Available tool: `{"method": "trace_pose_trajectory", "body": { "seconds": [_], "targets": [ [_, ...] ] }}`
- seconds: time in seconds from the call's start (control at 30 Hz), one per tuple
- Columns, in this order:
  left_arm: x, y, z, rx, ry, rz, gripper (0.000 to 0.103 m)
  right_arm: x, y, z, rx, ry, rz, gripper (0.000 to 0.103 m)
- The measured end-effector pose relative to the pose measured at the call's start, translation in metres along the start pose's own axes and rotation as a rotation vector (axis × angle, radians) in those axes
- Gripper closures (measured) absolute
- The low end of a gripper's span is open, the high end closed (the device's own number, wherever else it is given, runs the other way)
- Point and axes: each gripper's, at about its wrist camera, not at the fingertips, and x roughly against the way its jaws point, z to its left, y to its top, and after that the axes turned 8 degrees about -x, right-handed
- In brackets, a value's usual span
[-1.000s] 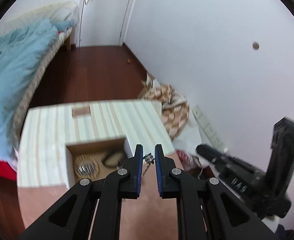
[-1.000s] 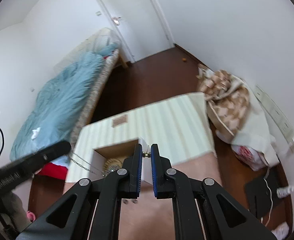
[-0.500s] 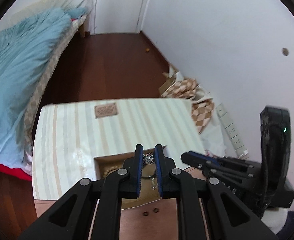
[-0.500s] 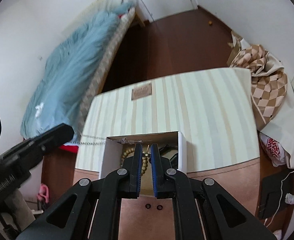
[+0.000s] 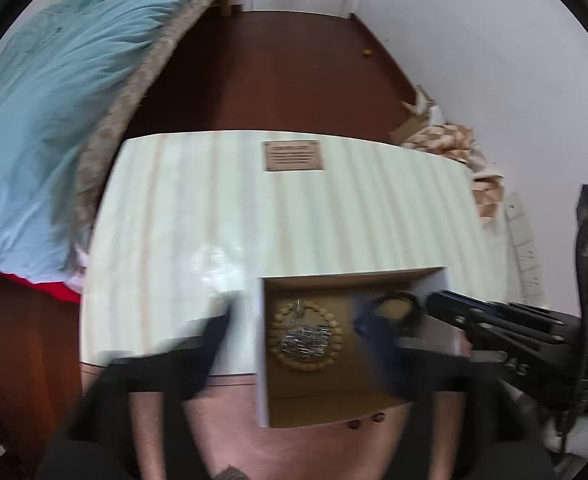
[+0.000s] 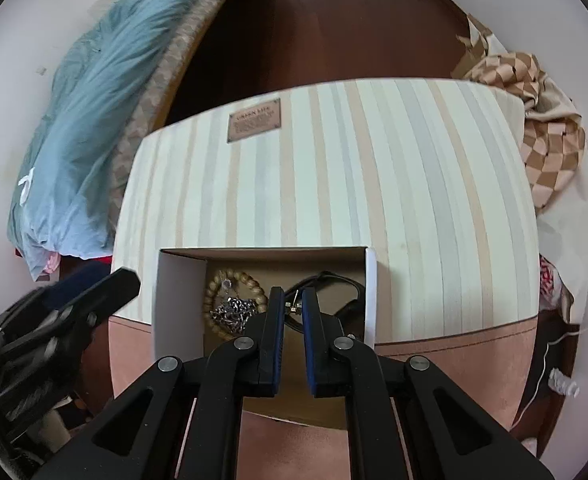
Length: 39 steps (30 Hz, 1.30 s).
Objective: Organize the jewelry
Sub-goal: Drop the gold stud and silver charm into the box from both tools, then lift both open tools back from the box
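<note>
In the left wrist view the left gripper (image 5: 294, 320) was smeared by motion blur, its two black fingers spread wide to either side of an open cardboard box (image 5: 434, 276) with white outer walls and a brown inside. On the box floor between the fingers lay a round bracelet of pale wooden beads (image 5: 305, 335), with a crumpled silver chain (image 5: 304, 337) heaped inside its ring. A dark looped band (image 5: 398, 312) lay in the far right part of the box. The box stood on a striped cushioned surface (image 5: 294, 208) bearing a brown rectangular label (image 5: 293, 155). In the right wrist view the right gripper (image 6: 293, 310) hung over the box (image 6: 178, 300), its blue-padded fingers narrowed onto a small metal jewelry piece (image 6: 293, 309), too small to identify, pinched at the tips. The bead bracelet (image 6: 236, 300) and chain (image 6: 233, 311) lay just left of them.
</note>
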Motion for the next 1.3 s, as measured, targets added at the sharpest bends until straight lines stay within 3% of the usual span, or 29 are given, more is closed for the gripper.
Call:
{"method": "trace_pose_trajectory", "body": {
  "seconds": [0.07, 0.2, 0.3, 0.37, 0.43, 0.5, 0.63, 0.77, 0.97, 1.3],
  "targets": [
    [0.0, -0.002, 0.006, 0.001, 0.01, -0.013, 0.01, 0.0, 0.0, -0.001, -0.005, -0.016, 0.005, 0.089],
    [0.001, -0.007, 0.013, 0.0, 0.064, -0.015, 0.005, 0.005, -0.003, 0.0, 0.003, -0.029, -0.011, 0.064],
    [0.002, -0.011, 0.018, 0.004, 0.08, -0.024, 0.003, 0.009, -0.006, 0.003, 0.012, -0.044, -0.022, 0.062],
    [0.005, -0.017, 0.019, 0.003, 0.1, -0.032, 0.003, 0.012, -0.01, 0.004, 0.026, -0.062, -0.036, 0.056],
    [0.008, -0.022, 0.018, -0.004, 0.117, -0.044, 0.002, 0.016, -0.017, 0.005, 0.047, -0.105, -0.055, 0.034],
    [0.011, -0.03, 0.017, -0.012, 0.153, -0.057, 0.0, 0.02, -0.025, 0.008, 0.081, -0.169, -0.088, 0.021],
    [0.015, -0.043, 0.017, -0.012, 0.18, -0.061, 0.0, 0.027, -0.04, 0.009, 0.118, -0.273, -0.145, 0.004],
    [0.019, -0.056, 0.015, 0.0, 0.178, -0.06, 0.0, 0.035, -0.059, 0.01, 0.13, -0.316, -0.186, 0.004],
    [0.033, -0.076, 0.009, 0.012, 0.167, -0.056, 0.0, 0.053, -0.083, 0.011, 0.109, -0.312, -0.221, 0.003],
    [0.091, -0.103, -0.008, 0.022, 0.198, -0.141, 0.0, 0.114, -0.126, 0.02, 0.108, -0.29, -0.346, 0.003]
  ]
}}
